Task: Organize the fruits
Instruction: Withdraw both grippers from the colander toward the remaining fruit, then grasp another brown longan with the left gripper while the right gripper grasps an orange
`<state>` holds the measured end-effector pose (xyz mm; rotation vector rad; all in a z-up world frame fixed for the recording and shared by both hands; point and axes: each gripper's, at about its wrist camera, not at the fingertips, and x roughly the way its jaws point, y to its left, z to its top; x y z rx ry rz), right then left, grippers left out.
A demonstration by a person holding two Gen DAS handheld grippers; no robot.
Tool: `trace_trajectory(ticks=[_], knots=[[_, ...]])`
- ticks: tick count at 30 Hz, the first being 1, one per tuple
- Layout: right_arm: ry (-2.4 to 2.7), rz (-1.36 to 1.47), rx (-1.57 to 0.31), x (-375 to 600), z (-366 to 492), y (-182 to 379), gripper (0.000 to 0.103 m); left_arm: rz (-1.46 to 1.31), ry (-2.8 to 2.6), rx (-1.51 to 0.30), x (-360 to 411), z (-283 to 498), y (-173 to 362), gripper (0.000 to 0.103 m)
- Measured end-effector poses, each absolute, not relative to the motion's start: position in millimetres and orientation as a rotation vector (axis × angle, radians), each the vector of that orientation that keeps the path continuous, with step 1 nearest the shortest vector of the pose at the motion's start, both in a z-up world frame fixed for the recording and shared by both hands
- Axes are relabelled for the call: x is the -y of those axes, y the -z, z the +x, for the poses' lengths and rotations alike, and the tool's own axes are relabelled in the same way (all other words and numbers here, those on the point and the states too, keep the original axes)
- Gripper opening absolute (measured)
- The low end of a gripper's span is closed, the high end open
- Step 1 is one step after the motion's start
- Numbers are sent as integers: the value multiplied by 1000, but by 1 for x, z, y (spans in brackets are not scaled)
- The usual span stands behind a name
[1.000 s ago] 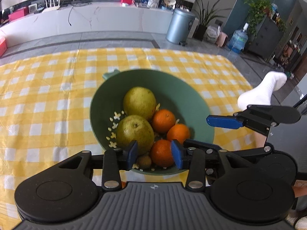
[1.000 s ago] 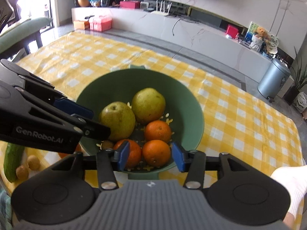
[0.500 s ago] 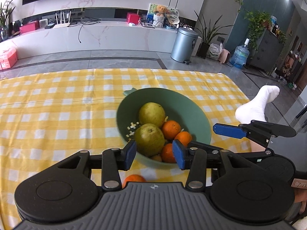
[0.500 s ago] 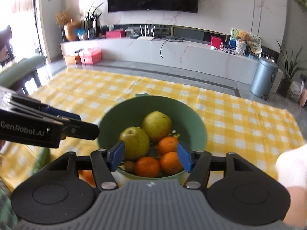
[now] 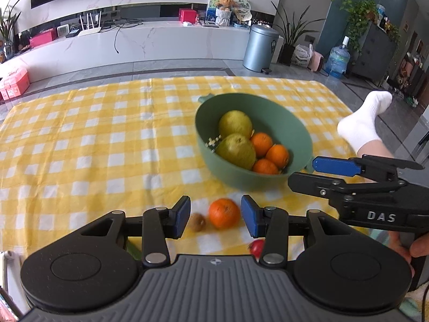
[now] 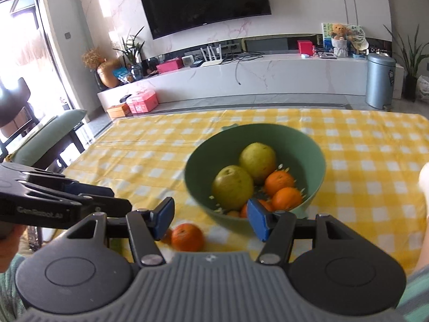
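My left tongs (image 5: 215, 216) and right tongs (image 6: 210, 216) both stand apart, gripping nothing. The smooth, round green bowl (image 5: 292, 131) sits on the yellow checked cloth (image 5: 80, 145), holding two dull pears and glossy oranges. One dimpled orange (image 5: 224, 212) lies loose before it, beside a small brown fuzzy fruit (image 5: 197, 222).

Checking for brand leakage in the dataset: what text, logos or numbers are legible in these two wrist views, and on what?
"DAS": white letters on the black body of the right gripper, seen in the left wrist view.
"GenRobot.AI": pale print on the black body of the left gripper, seen in the right wrist view; blurred, only partly legible.
Small label on the grey metal pedal bin: too small to read.
Picture card behind the teddy bear: unreadable.
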<state>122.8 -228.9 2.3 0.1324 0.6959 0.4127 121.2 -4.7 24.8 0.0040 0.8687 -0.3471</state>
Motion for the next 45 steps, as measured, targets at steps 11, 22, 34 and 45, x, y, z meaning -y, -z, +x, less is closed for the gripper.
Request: trace_trajectory(ticks=[11,22,34,45], knots=[[-469,6,-721,192,110,13,45,-2,353,-896,-16,114,3,52],[-430,-64,-816,177,122,38,35,-16,373,-923,-27,118,29,51],[-461,13,-876,166,145,56,34,10,402,-935,-23,132,51,48],[-436,72,-899,161,167,65,42,61,454,-920,-14,143,65,43]])
